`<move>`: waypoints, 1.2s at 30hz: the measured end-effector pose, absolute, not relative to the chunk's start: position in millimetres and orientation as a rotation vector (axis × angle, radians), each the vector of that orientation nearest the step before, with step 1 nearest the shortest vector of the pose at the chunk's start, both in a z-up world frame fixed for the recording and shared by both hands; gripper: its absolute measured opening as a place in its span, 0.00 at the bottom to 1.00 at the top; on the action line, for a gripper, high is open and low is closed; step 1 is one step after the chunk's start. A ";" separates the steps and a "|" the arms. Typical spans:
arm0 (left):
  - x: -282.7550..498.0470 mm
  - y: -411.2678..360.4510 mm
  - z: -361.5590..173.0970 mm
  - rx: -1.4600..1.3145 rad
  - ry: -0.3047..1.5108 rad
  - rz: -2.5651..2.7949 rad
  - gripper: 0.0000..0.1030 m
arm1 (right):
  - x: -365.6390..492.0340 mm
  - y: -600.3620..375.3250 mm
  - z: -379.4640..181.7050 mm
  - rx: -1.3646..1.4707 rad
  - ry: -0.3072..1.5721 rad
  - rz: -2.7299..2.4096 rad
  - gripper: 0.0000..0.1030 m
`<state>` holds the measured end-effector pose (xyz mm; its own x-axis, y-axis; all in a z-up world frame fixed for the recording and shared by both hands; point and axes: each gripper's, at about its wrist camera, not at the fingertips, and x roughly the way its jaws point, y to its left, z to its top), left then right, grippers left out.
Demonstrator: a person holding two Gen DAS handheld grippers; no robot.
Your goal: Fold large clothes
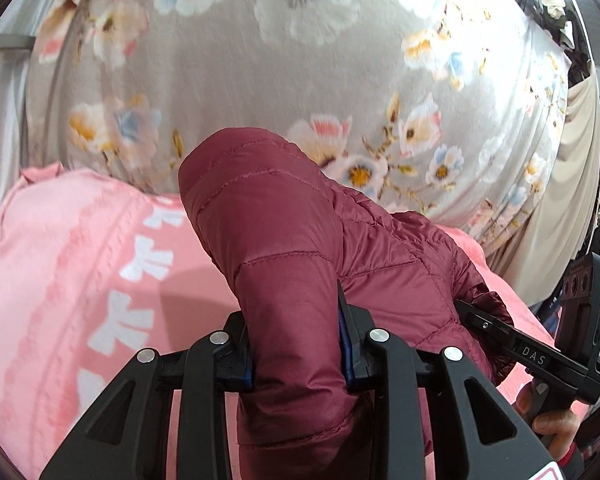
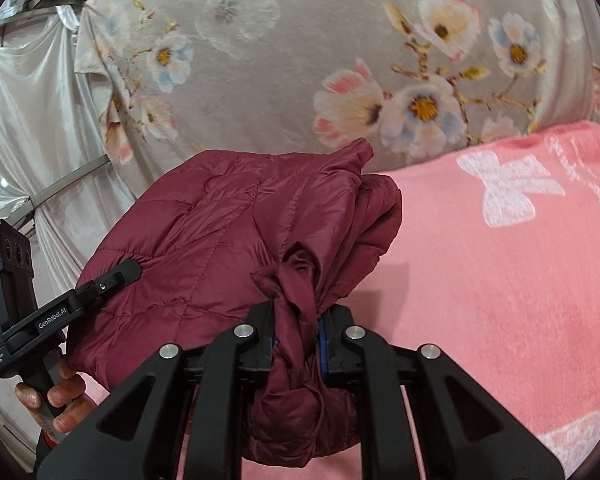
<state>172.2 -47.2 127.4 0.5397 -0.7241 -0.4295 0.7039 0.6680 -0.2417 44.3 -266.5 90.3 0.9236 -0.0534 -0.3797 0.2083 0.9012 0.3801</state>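
Black linkage bars fill the bottom of each wrist view, and between them each gripper pinches one dark red quilted jacket (image 1: 284, 240). Held by the person's left hand (image 2: 56, 396), the left gripper (image 1: 298, 344) has its jaws partway closed on a thick padded fold of the jacket, the blue-edged pads pressing into both sides of it. Its partner, the right gripper (image 2: 298, 332), has its jaws nearly together on a thin, bunched twist of the jacket's shiny fabric. In the left wrist view the right gripper's black finger, marked DAS, bites into the gathered edge of the jacket at the right, with the person's right hand (image 1: 552, 416) wrapped round its handle. In the right wrist view the left gripper's finger clamps the jacket's left edge.

Between the two grips the jacket hangs bunched and raised above a pink blanket (image 1: 60, 280) with white bow shapes; whether its underside touches the blanket I cannot tell. Behind the blanket hangs a grey cloth printed with flowers (image 1: 228, 80), and beside that a pale silvery curtain (image 2: 28, 120) in the right wrist view. Beige drapery (image 1: 572, 168) shows at the right edge of the left wrist view.

Counted: two grippers, two hands, one jacket, one blanket.
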 end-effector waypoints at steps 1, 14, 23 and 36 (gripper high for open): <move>175.2 -43.6 130.0 -0.042 0.519 -0.845 0.26 | 49.8 -262.6 94.9 0.414 0.365 -0.137 0.12; 240.9 -8.8 120.4 -0.085 0.425 -0.772 0.26 | 139.4 -233.8 104.1 0.285 0.321 -0.093 0.12; 306.5 -9.1 46.7 -0.096 0.500 -0.725 0.27 | 215.0 -234.8 40.7 0.257 0.408 -0.071 0.12; 340.7 -22.4 -32.4 0.003 0.692 -0.613 0.49 | 251.4 -266.6 -47.9 0.433 0.591 -0.044 0.27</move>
